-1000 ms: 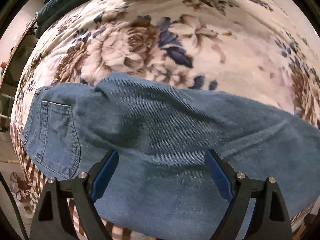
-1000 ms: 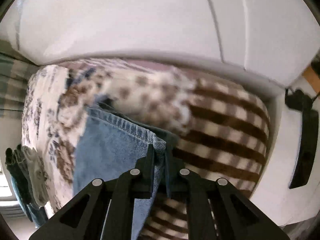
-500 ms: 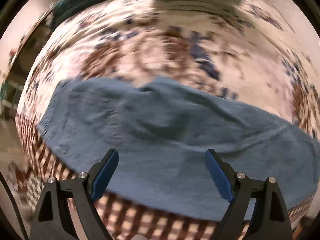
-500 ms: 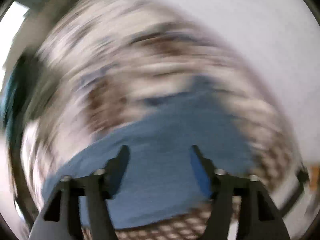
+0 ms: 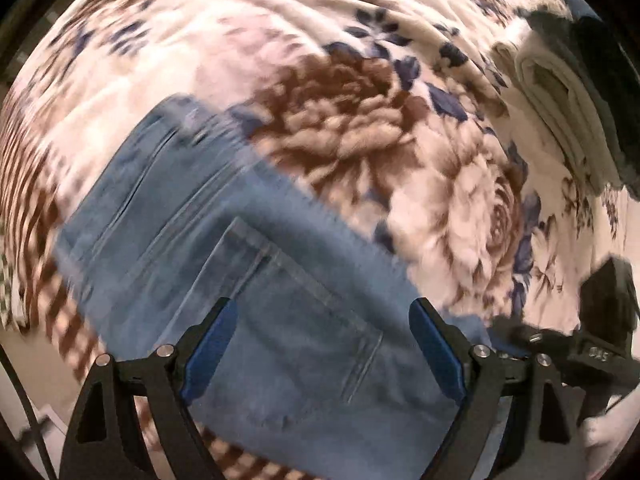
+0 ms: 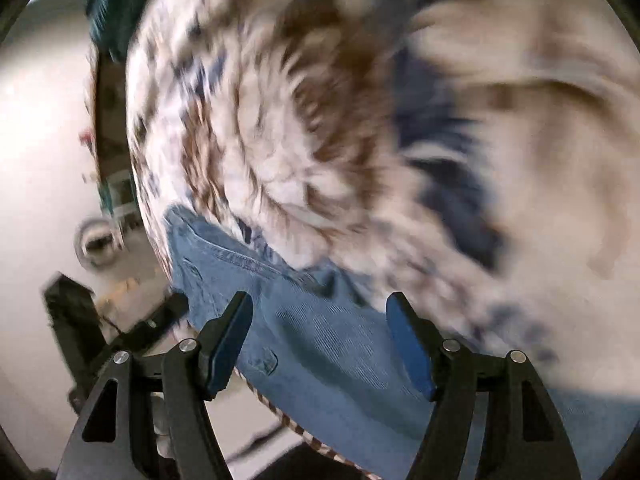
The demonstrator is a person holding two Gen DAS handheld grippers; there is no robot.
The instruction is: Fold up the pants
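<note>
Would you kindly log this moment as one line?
left gripper: open above jeans | right gripper: open, nothing held | jeans: on floral blanket

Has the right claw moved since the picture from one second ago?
Yes. The right claw then gripped the hem of the blue denim jeans before a white wall; its jaws have just opened and it has swung over the floral blanket.
</note>
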